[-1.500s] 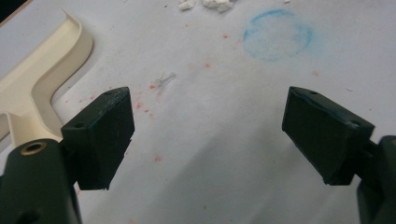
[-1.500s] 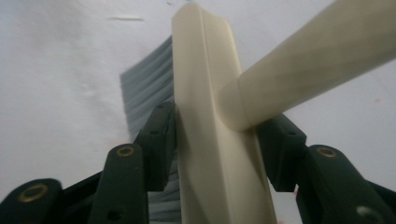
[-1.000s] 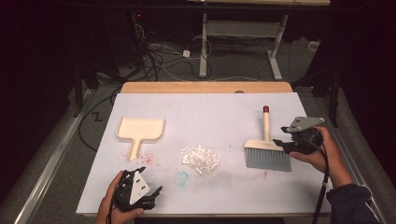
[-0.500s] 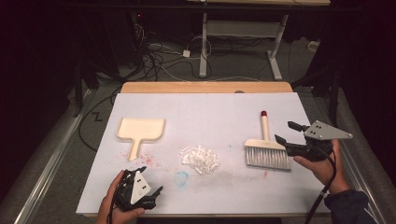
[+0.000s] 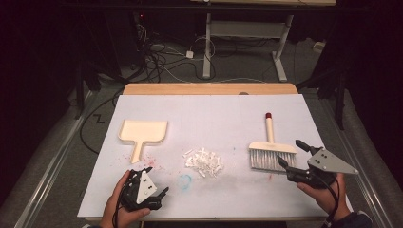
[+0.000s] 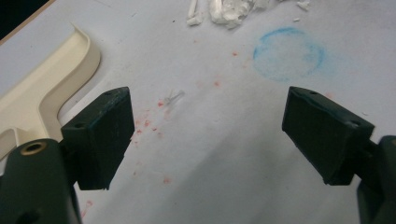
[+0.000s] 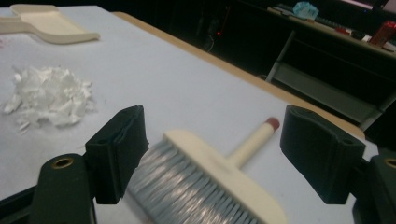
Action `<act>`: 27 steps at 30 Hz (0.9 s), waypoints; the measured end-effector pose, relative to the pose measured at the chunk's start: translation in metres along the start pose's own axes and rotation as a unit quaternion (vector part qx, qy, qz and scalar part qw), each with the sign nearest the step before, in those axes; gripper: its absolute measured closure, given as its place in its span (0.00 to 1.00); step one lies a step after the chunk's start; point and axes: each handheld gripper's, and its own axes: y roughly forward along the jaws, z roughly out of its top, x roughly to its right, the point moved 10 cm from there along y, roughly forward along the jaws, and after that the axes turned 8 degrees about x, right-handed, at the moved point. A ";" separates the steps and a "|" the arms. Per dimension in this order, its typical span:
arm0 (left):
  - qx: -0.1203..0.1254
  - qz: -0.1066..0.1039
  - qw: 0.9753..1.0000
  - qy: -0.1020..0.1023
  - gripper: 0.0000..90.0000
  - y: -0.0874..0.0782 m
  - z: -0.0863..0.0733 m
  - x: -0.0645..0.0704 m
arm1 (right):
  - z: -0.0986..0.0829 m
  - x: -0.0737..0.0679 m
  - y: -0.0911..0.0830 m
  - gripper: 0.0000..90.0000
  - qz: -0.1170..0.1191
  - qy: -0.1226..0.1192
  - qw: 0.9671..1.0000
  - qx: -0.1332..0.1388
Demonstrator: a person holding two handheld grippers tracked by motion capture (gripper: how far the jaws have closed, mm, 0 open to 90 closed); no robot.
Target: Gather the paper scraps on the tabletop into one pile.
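Bristles of a hand brush [image 5: 272, 156] lie flat on the white table cover [image 5: 214, 114], grey and pointing toward the person, with the cream handle and its red tip pointing away toward the far edge. The right gripper [image 5: 291, 159] sits just beside the brush at the right of the high view, held in the person's right hand [image 5: 328, 192], its jaws spread wide and holding nothing. In the right gripper view the same brush [image 7: 210, 182] lies between and beyond the two black jaws, bristles nearest the camera, not gripped; whether a jaw touches the bristles cannot be told. A small heap of white scraps [image 5: 204, 160] rests near the middle of the table, to the left of the brush and apart from it; it shows again at the left of the right gripper view [image 7: 49, 95]. A cream dustpan [image 5: 141, 133] lies farther left, open mouth toward the far edge and handle toward the person, well apart from the brush. The left gripper [image 5: 159, 197] rests low at the near edge in the person's left hand [image 5: 119, 204], jaws likewise wide apart and empty. In the left gripper view the jaws frame bare cover with red specks and a faint blue ring [image 6: 288, 53], the dustpan [image 6: 42, 88] at the left and the scraps [image 6: 229, 9] at the top.
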 end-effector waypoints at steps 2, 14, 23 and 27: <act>-0.002 0.002 1.000 0.000 0.18 0.000 0.000 0.000 | -0.009 -0.006 -0.004 0.26 0.007 0.004 1.000 -0.002; 0.003 0.009 1.000 0.003 0.17 -0.003 0.000 -0.001 | -0.033 -0.023 -0.011 0.23 0.014 -0.021 0.999 -0.031; 0.002 0.005 1.000 0.001 0.17 0.000 0.001 0.000 | -0.038 -0.024 -0.009 0.24 0.016 -0.025 0.999 -0.046; -0.003 0.003 1.000 0.003 0.17 0.001 0.000 0.001 | -0.039 -0.021 -0.010 0.25 0.012 -0.022 0.999 -0.047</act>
